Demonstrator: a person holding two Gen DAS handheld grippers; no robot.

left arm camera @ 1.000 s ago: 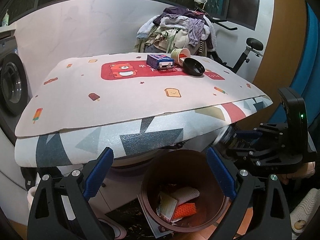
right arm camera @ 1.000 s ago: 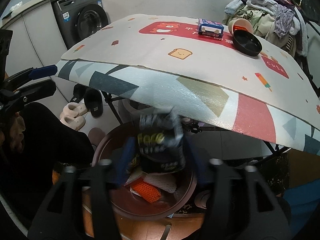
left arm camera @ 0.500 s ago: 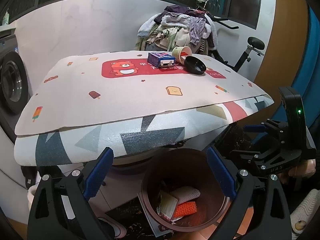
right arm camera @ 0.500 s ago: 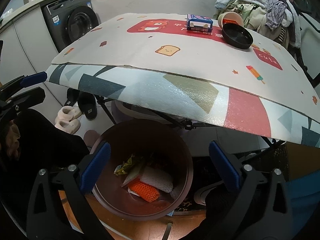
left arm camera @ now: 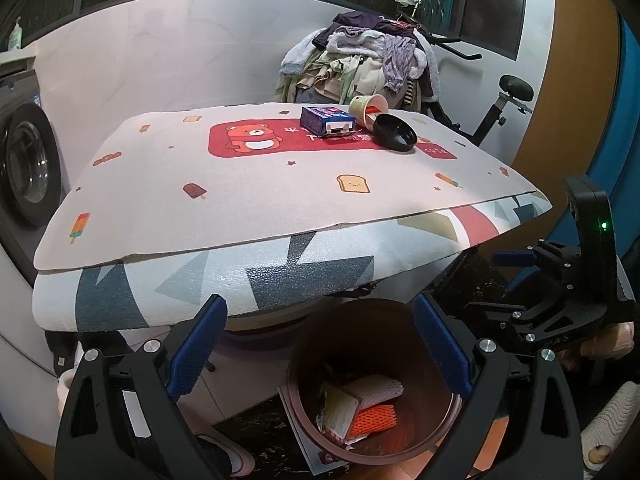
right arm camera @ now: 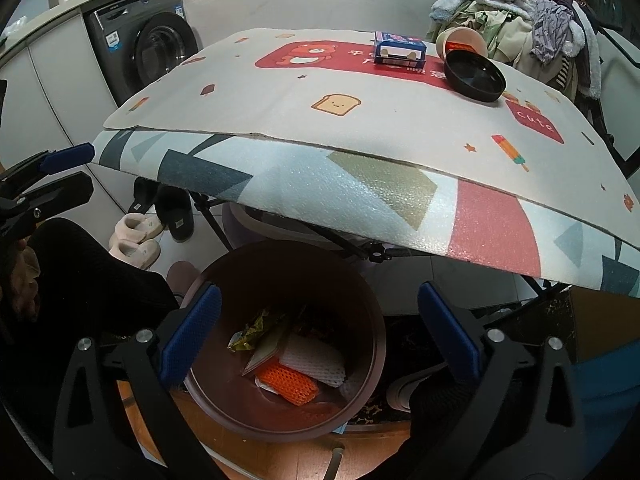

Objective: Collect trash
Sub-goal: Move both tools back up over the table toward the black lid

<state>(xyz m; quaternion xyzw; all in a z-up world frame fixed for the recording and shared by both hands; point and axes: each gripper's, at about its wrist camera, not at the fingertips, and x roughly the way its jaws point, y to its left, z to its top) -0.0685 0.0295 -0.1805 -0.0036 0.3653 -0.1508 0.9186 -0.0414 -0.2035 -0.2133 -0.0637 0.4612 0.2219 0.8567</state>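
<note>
trash bin [right arm camera: 372, 344] sits under both downward-tilted grippers, jaws wide apart, empty.

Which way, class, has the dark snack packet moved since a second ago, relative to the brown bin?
Yes: out from between the right tongs, whose jaws have just been opening, down toward the brown bin; it is no longer visible.

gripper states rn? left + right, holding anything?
Left hand-held gripper: open, holding nothing.
Right hand-held gripper: open, jaws just finished opening, nothing between them; it hangs over the trash bin.
</note>
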